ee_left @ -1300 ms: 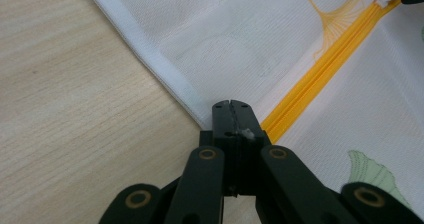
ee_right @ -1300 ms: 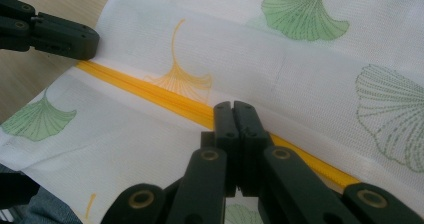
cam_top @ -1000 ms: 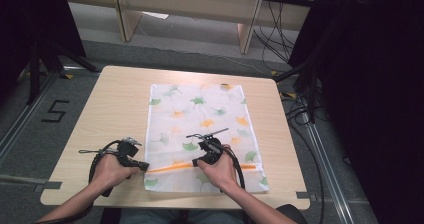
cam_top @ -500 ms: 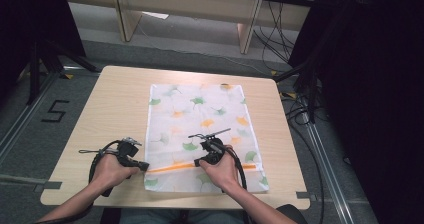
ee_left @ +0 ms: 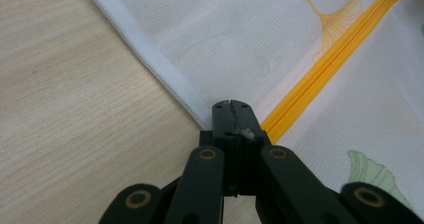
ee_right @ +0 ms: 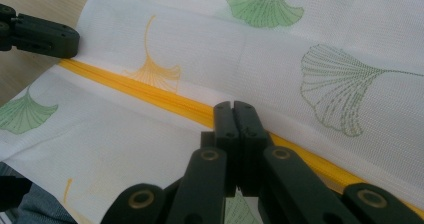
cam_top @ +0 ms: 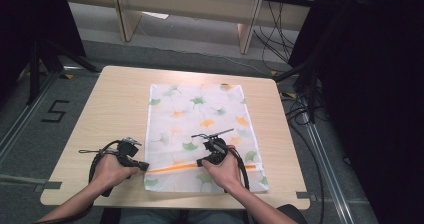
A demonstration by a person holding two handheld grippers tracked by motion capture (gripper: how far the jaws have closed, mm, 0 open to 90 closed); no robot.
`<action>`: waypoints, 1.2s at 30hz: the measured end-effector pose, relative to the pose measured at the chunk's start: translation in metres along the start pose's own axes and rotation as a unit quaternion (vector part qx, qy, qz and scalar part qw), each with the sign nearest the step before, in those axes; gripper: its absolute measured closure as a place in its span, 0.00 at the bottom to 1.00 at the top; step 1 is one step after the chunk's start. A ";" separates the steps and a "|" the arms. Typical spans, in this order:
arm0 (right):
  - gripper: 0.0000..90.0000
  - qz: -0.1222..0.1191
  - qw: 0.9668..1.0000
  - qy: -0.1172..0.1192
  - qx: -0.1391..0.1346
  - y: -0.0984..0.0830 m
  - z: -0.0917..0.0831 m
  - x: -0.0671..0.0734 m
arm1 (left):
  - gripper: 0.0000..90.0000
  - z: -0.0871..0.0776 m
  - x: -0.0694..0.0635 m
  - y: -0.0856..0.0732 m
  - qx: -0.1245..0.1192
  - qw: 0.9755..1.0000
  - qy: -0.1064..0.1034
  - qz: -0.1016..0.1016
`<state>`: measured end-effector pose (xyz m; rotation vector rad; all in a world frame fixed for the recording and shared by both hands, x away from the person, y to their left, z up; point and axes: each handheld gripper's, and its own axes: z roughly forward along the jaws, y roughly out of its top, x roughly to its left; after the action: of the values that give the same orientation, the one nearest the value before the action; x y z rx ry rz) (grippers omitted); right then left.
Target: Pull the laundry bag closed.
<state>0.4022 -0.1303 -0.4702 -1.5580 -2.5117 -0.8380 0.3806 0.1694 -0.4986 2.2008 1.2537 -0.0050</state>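
Two grippers worked one mesh laundry bag [cam_top: 200, 134] lying flat on the wooden surface [cam_top: 115, 104], its orange zipper [cam_top: 175, 167] running across the end nearest the person. Left gripper [ee_left: 231, 104]: jaws together, pinching the bag's white hem at the zipper's left end. Right gripper [ee_right: 233, 105]: jaws together directly on the zipper, about midway along it; whether it pinched the slider could not be told. Judgement: the zip should run best with the left grip anchoring the hem, fabric kept taut, and the right hand drawn straight along the zipper, low. Count: one bag, one zipper, two grippers.
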 end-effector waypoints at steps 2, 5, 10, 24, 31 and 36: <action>1.00 0.008 1.000 0.005 0.001 0.000 0.000 0.001 | 1.00 0.000 0.000 0.000 -0.002 1.000 -0.001 -0.001; 1.00 -0.005 1.000 0.001 0.004 -0.001 0.000 -0.001 | 1.00 0.000 0.000 0.000 -0.002 1.000 -0.003 -0.001; 1.00 0.000 1.000 -0.004 0.005 -0.001 -0.001 -0.001 | 1.00 0.000 0.000 0.000 -0.002 1.000 -0.002 0.000; 1.00 0.002 1.000 0.006 0.001 -0.003 -0.006 -0.013 | 1.00 0.001 0.000 0.000 -0.006 1.000 0.000 -0.006; 1.00 0.010 1.000 0.005 0.001 -0.005 -0.009 -0.017 | 1.00 0.000 0.000 0.000 -0.003 1.000 -0.003 -0.002; 1.00 0.011 1.000 -0.001 0.000 -0.006 -0.011 -0.019 | 1.00 0.000 0.000 0.000 -0.003 1.000 -0.003 -0.002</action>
<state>0.4037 -0.1527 -0.4700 -1.5831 -2.4909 -0.8346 0.3806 0.1697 -0.4992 2.1908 1.2539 -0.0105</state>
